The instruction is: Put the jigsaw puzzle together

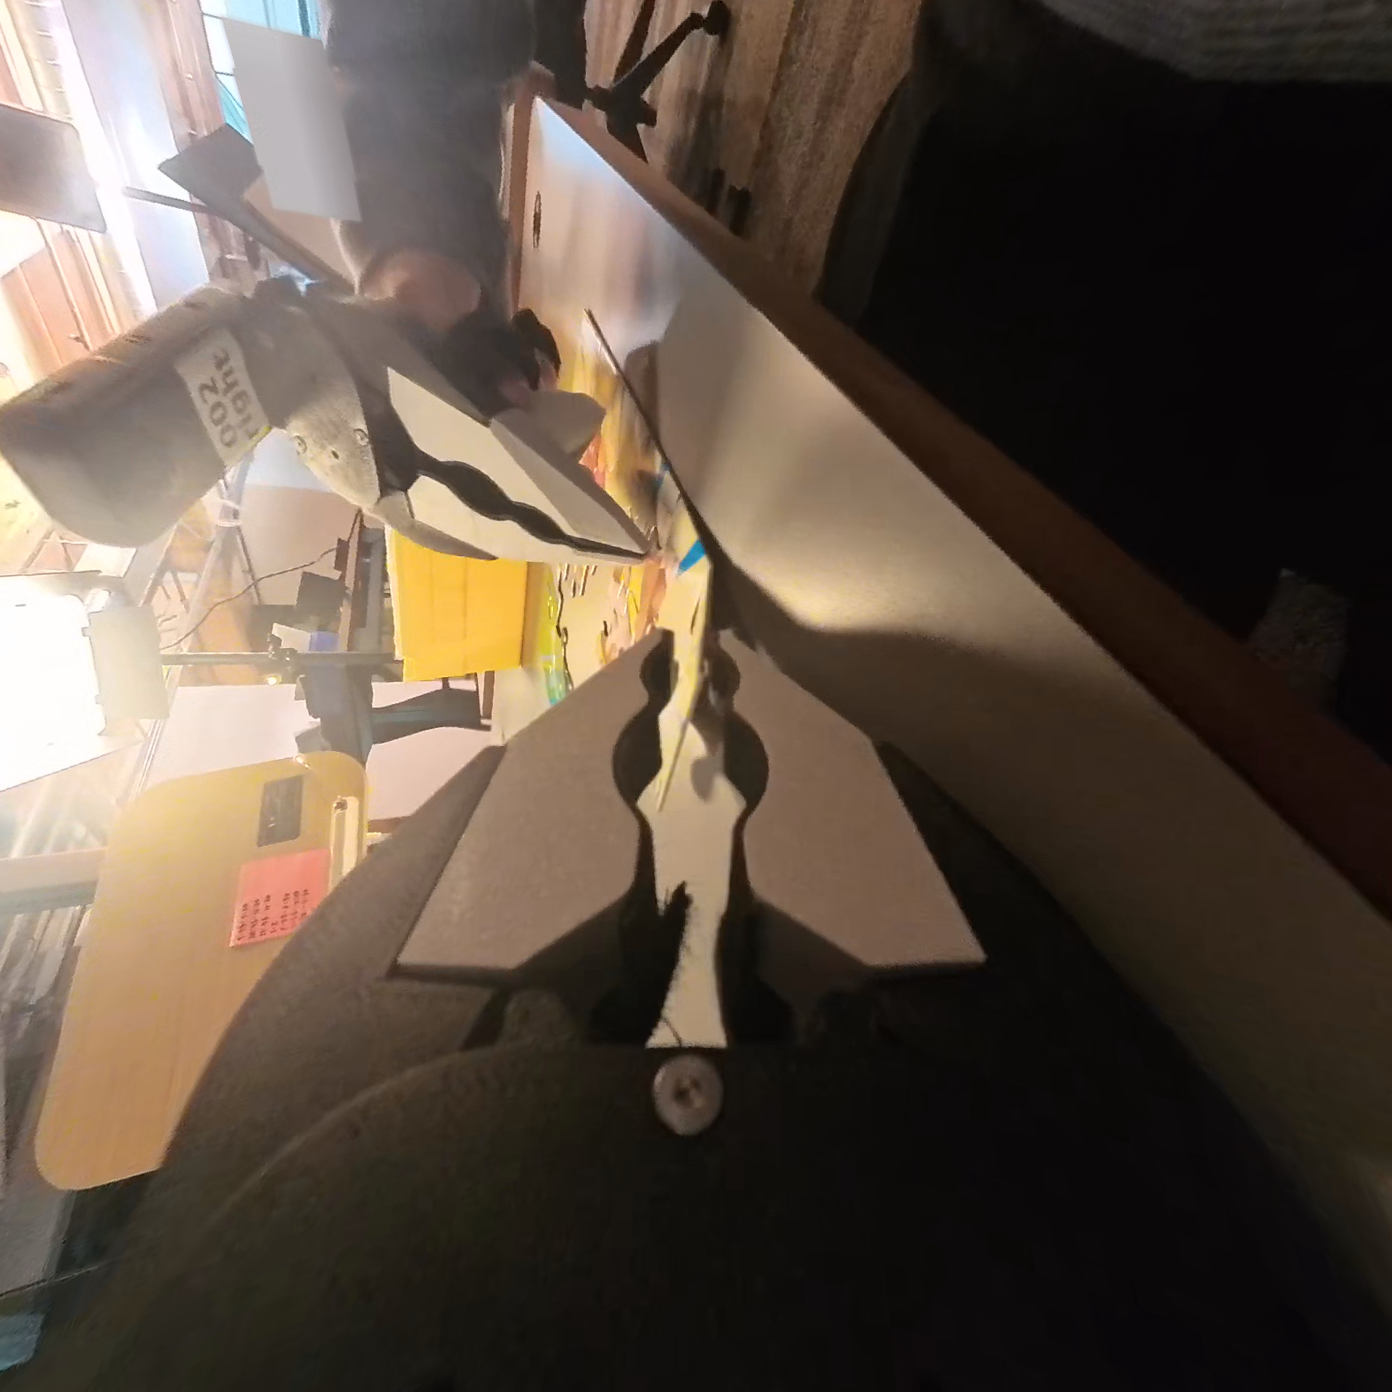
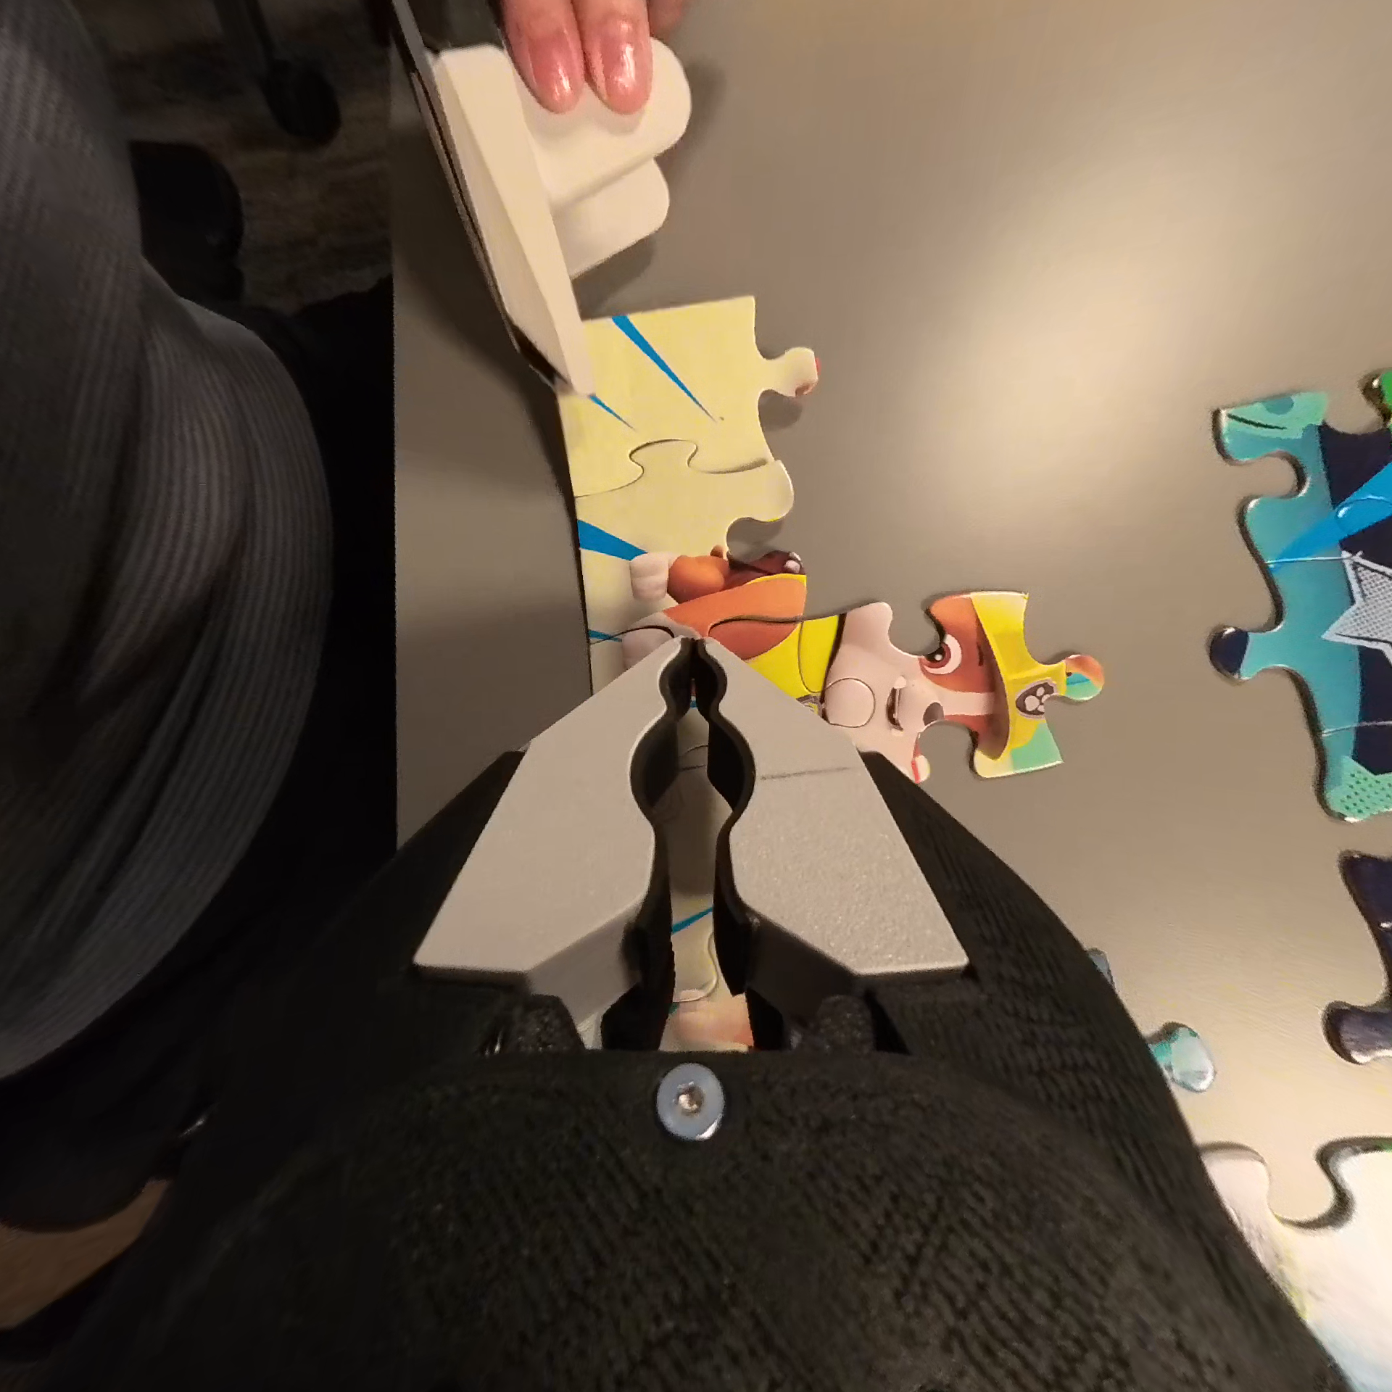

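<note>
A joined strip of pale yellow puzzle pieces lies near the table's left edge, with a cartoon dog piece attached at its right. My right gripper is shut, pads together with nothing between them, its tips resting on the strip's top face; it also shows in the left wrist view. My left gripper comes in edge-on to the strip. The thin yellow edge stands between its slightly parted pads, with a gap showing on the upper side. In the right wrist view its finger lies at the strip's far corner.
A teal and dark blue assembled block lies at the right on the grey table, with more pieces at the lower right. The table's edge runs close along the strip's left side. A person's hand holds the left gripper. The tips of one gripper are about 7 cm away from the tips of the other. The cartoon dog piece lies around 7 cm away from my right fingertips.
</note>
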The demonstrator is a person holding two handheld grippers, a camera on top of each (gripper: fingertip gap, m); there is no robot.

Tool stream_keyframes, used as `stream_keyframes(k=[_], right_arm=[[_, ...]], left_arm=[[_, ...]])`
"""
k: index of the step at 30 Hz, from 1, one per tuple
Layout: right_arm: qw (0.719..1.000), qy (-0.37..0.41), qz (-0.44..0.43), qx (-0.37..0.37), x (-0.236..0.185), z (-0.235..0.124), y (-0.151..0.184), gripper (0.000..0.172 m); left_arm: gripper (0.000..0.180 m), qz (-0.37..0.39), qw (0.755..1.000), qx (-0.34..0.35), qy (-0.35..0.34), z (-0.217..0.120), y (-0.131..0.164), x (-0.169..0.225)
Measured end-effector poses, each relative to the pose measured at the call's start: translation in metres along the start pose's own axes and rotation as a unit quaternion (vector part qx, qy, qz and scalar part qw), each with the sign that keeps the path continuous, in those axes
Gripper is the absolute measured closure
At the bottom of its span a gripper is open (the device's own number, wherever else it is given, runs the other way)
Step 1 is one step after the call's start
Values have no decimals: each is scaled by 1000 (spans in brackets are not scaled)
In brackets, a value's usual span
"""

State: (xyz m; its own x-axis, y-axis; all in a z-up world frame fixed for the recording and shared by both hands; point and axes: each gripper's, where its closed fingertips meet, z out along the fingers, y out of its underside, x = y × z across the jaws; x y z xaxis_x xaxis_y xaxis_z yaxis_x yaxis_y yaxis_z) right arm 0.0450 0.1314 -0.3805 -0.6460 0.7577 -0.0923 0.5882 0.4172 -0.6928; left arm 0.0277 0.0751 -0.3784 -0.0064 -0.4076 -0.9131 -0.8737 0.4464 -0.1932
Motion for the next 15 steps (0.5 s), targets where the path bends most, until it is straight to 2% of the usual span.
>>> stream_keyframes(k=[7, 9, 11, 12, 13, 15], right_arm=[[1000, 26, -1, -1, 0, 0, 1, 172], [999, 49, -13, 0, 3, -2, -4, 172], [998, 54, -11, 35, 2, -6, -21, 172], [998, 54, -9, 34, 3, -5, -24, 172], [998, 60, -14, 20, 6, -2, -21, 172], [999, 50, -15, -9, 6, 6, -11, 172]], left_arm=[[141, -66, 997, 13, 23, -10, 0, -2], [137, -129, 990, 25, 55, -15, 0, -1], [123, -238, 966, 29, 100, -15, 1, -2], [125, -283, 952, 27, 115, -13, 3, -4], [135, -313, 942, 18, 116, -10, 8, -8], [155, -337, 933, -12, 126, -2, 19, -6]])
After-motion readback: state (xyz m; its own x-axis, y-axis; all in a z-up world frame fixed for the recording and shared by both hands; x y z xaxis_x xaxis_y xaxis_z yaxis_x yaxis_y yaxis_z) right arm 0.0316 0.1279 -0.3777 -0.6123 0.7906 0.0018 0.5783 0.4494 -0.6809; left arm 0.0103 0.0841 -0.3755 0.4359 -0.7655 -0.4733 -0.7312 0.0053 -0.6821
